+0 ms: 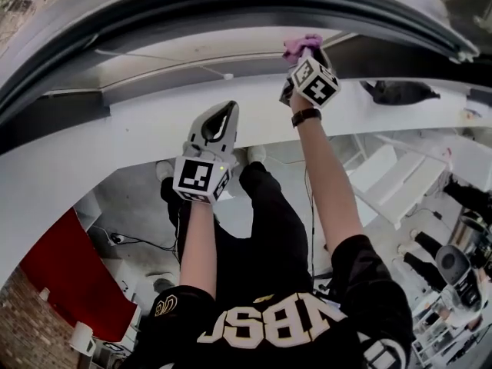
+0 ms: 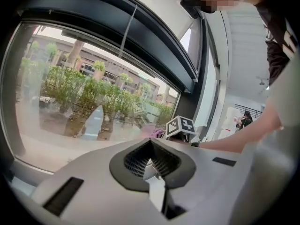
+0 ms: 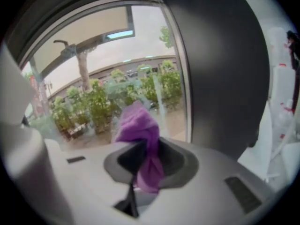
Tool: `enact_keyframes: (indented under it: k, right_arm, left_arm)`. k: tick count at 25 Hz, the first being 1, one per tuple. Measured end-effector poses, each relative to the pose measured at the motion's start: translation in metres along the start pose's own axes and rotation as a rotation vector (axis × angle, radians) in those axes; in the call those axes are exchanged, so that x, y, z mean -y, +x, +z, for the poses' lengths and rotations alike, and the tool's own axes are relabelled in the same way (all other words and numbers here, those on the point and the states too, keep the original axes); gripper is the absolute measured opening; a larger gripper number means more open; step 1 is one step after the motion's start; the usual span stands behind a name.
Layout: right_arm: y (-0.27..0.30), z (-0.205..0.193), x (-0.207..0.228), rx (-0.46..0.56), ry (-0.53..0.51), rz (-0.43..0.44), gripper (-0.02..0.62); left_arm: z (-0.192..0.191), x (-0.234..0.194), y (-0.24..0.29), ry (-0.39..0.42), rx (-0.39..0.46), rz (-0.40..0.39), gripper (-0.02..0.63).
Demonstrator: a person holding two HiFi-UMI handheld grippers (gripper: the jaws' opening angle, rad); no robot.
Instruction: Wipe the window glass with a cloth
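The purple cloth [image 1: 301, 46] is bunched against the window glass [image 1: 177, 60] near its right end, and my right gripper [image 1: 306, 58] is shut on it. In the right gripper view the cloth [image 3: 139, 125] sticks out from between the jaws of the right gripper [image 3: 143, 149] and touches the glass [image 3: 103, 78] close to the dark frame post [image 3: 220, 78]. My left gripper [image 1: 221, 120] hangs lower and to the left, over the white sill, its jaws shut on nothing. The left gripper view shows the left gripper [image 2: 151, 143] pointing along the glass [image 2: 84, 93] toward the right gripper's marker cube [image 2: 181, 125].
A white sill [image 1: 115, 141] runs under the window, with a dark object [image 1: 400, 92] lying on it at the right. Below are a red panel [image 1: 69, 275], white furniture [image 1: 400, 179] and people standing at the far right [image 1: 461, 198].
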State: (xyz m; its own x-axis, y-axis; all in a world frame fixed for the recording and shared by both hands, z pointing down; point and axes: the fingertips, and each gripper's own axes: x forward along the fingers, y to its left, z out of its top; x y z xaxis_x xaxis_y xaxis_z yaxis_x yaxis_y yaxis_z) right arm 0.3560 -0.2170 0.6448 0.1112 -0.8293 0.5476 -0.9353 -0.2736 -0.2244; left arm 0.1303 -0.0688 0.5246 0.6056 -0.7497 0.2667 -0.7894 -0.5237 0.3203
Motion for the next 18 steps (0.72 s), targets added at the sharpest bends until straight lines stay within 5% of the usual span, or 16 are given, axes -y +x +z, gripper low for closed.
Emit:
enact_keyframes:
  k: [6, 9, 12, 18]
  right_arm:
    - [0.006, 0.01, 0.055, -0.001, 0.131, -0.194, 0.087]
    - [0.005, 0.011, 0.049, -0.005, 0.137, -0.196, 0.087]
    - [-0.015, -0.017, -0.012, -0.041, -0.019, -0.055, 0.087]
    - [-0.073, -0.146, -0.21, -0.205, -0.278, 0.339, 0.087]
  left_arm:
    - [0.0, -0.008, -0.015, 0.003, -0.007, 0.014, 0.023]
    - [0.002, -0.03, -0.033, -0.007, 0.001, 0.056, 0.023]
    - [0.006, -0.052, -0.061, -0.017, -0.003, 0.099, 0.023]
    - [0.026, -0.126, -0.144, -0.013, 0.005, 0.223, 0.023]
